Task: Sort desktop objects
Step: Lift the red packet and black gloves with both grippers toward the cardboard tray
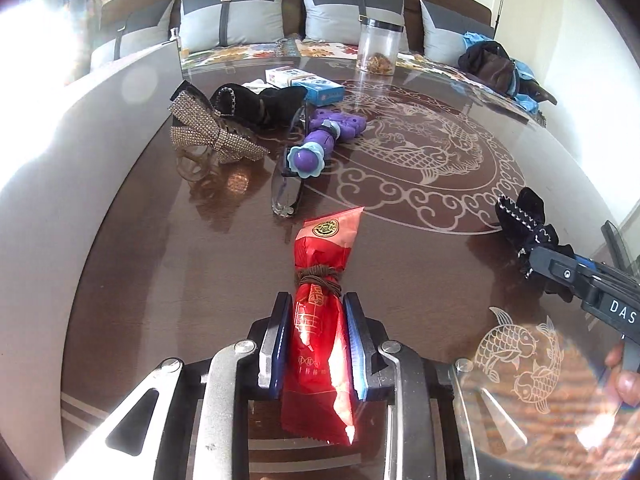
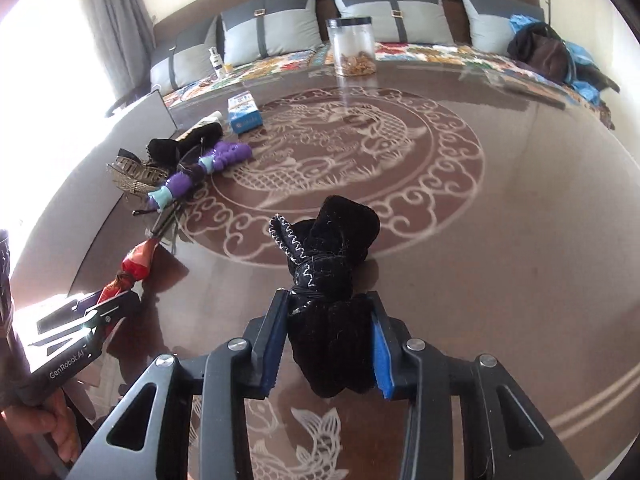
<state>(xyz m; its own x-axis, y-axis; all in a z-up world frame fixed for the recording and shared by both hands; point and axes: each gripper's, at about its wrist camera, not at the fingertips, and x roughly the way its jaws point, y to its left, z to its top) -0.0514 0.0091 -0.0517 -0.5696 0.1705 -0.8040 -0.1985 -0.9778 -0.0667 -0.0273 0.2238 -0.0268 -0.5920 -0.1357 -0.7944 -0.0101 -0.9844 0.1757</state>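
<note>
Left tool [image 1: 316, 344]: pads pressed onto one red packet [image 1: 320, 320], which is bound near its middle with a brown cord [image 1: 318, 276]; the packet runs forward between the pads, its pale far end over the bench [image 1: 400, 264]
Right tool [image 2: 328, 344]: pinching one black velvet piece [image 2: 328, 280] with white zigzag stitching; its pads sit against both sides of the fabric; the far end of the piece rests on the bench near the edge of the round pattern
Hands: one hand [image 2: 44, 428] on the left tool's handle at the lower left of the right wrist view; fingertips [image 1: 624, 376] of the other at the right edge of the left wrist view
Count on the bench, far left cluster: one rhinestone bow [image 1: 208, 132]; one second black velvet piece [image 1: 256, 104]; one purple toy [image 1: 320, 140] with pale blue ends; one pair of glasses [image 1: 286, 188] lying partly under the toy; two small boxes [image 1: 308, 84], side by side; one white tube [image 2: 208, 120] beside them
Far edge: one clear jar [image 1: 378, 46] with a dark lid, brownish contents at its bottom
Beyond the bench: sofa with four grey cushions [image 1: 236, 12]; one heap of dark and blue clothes [image 1: 500, 68] at its right end; one small white bottle [image 2: 216, 60]
In the way: nothing lies between the two tools; the cluster lies just ahead of the red packet
</note>
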